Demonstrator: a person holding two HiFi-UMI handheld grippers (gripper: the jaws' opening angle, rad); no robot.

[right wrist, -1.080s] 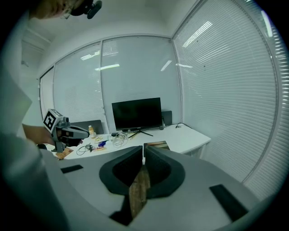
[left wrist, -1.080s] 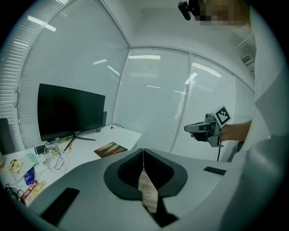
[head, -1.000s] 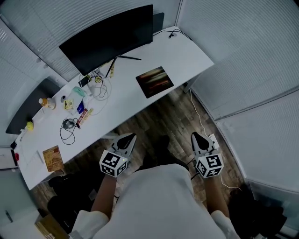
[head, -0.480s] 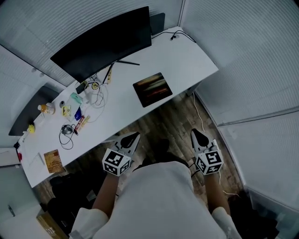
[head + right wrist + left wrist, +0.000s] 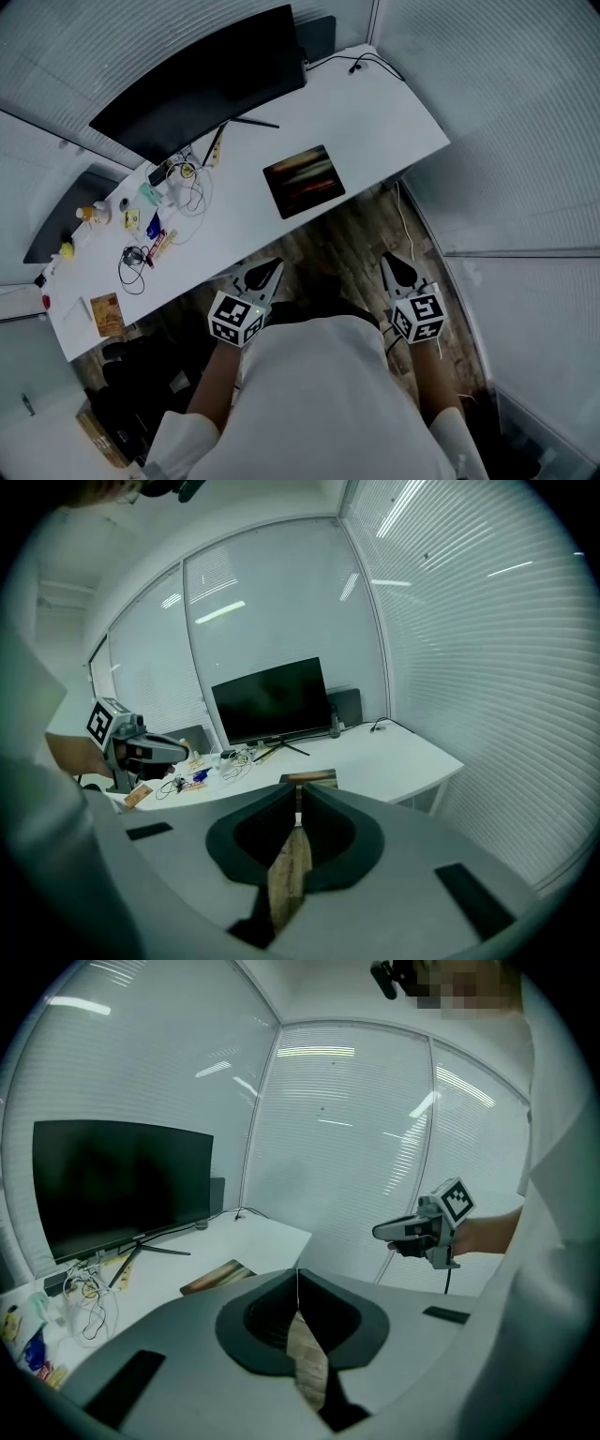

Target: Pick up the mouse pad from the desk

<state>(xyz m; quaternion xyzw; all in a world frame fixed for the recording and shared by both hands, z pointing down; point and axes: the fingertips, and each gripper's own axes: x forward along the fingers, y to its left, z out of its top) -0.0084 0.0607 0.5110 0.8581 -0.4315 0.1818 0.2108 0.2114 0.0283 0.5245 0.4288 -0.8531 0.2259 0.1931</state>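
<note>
Ahead of both tongs, well apart from them, the mouse pad (image 5: 303, 180) lies flat on the white counter (image 5: 375, 112). The left tongs (image 5: 267, 272) and right tongs (image 5: 394, 265) hang over the wooden floor (image 5: 347, 244), jaws together and empty.

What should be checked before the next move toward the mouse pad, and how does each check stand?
1. Mouse pad in view, flat on the desk: ok.
2. Nothing lying on the pad: ok.
3. Cables apart from the pad: ok.
4. Left gripper and right gripper open for a grasp: not ok, both shut.
5. Grippers at the desk: not ok, both over the floor, short of it.
6. Pad edge liftable: cannot tell.
</note>
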